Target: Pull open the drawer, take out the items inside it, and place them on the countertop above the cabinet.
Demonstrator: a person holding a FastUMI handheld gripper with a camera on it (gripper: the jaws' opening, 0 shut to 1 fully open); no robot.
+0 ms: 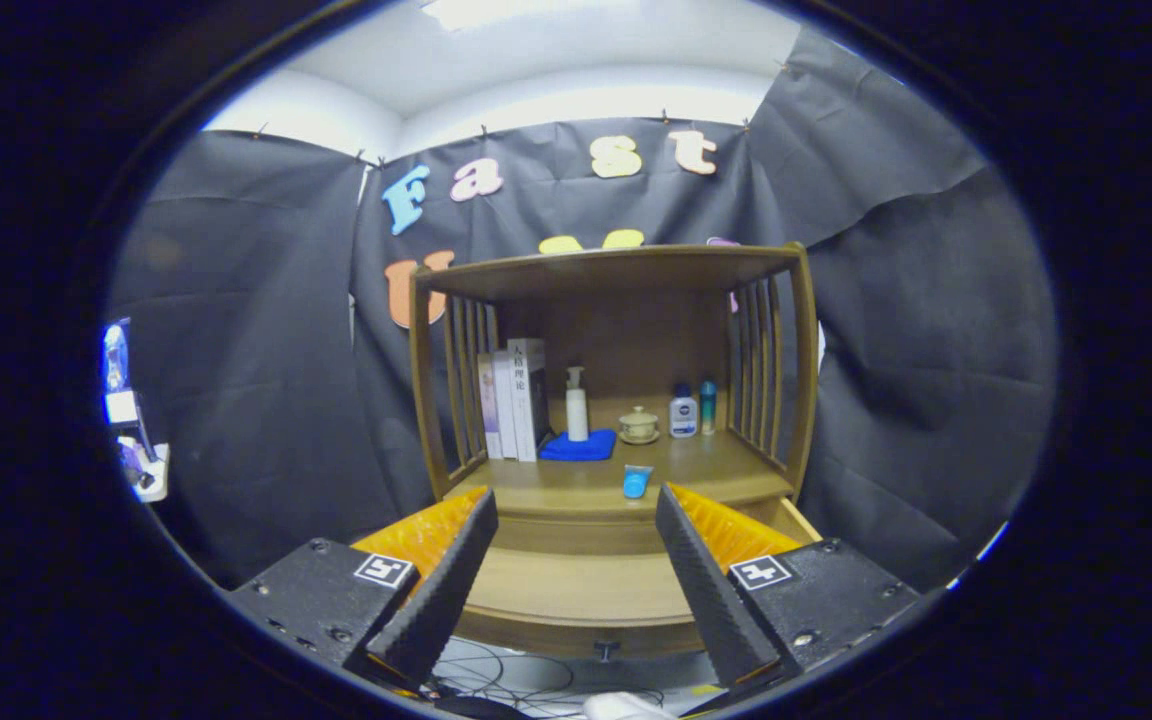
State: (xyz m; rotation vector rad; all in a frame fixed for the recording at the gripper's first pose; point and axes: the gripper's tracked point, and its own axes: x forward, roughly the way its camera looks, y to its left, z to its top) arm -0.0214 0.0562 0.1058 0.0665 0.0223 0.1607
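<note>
The wooden cabinet (616, 270) stands straight ahead against the black cloth. Its drawer (576, 595) is pulled out toward me, with a small dark knob (604, 650) on its front panel. The part of the drawer floor I see between my fingers is bare wood; the fingers hide its sides. A small blue tube (637, 481) lies on the countertop (556, 487) near its front edge, just beyond my fingertips. My gripper (576, 495) hovers above the drawer, open, with nothing between its fingers.
Further back on the countertop stand three books (514, 400), a white pump bottle (576, 405) on a blue cloth (578, 447), a lidded cup (639, 424), a white bottle (683, 412) and a teal bottle (708, 405). Cables (526, 685) lie on the floor below the drawer.
</note>
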